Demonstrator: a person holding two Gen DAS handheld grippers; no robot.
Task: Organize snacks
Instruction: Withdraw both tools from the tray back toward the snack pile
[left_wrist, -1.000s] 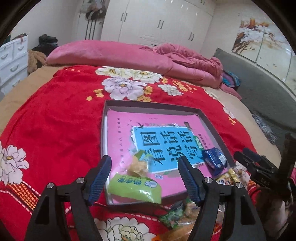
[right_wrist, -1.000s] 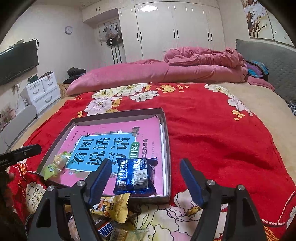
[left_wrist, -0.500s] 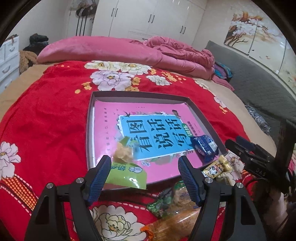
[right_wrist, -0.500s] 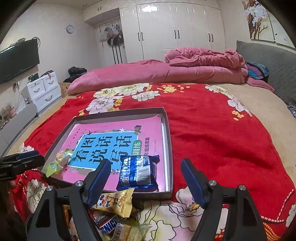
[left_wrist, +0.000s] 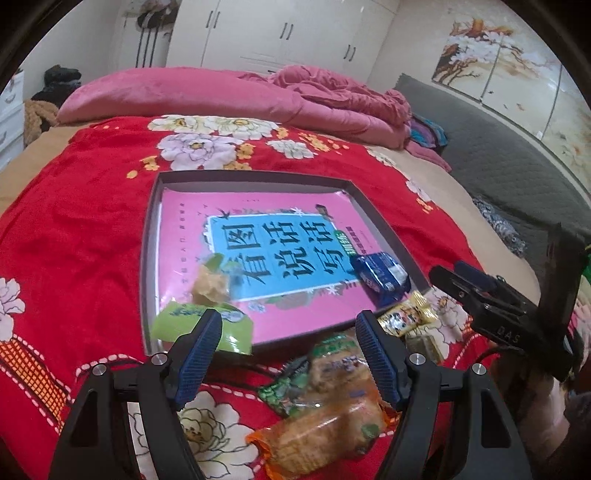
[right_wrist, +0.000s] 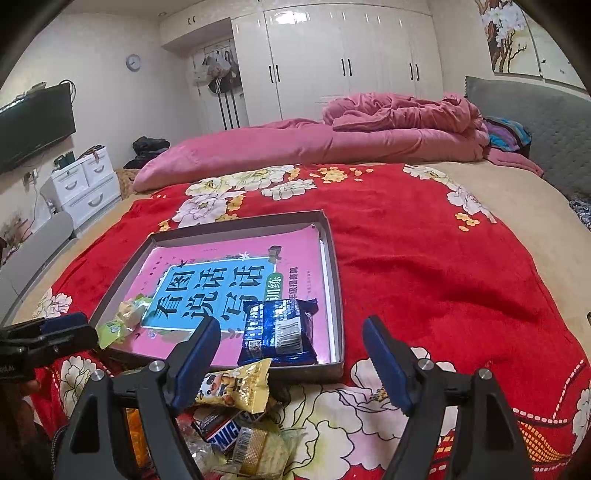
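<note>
At the near edge of the bed, the left claw (left_wrist: 288, 354), open and empty, has drifted from the tray (left_wrist: 147, 258) toward the loose snack pile (left_wrist: 325, 406), while the right claw (right_wrist: 291, 354), also empty, widens behind the blue packet (right_wrist: 279, 330) already in the tray, suggesting another pick.

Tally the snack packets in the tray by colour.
Blue packet: 1
Green packet: 1
Pale yellow packet: 1
Total in the tray: 3
</note>
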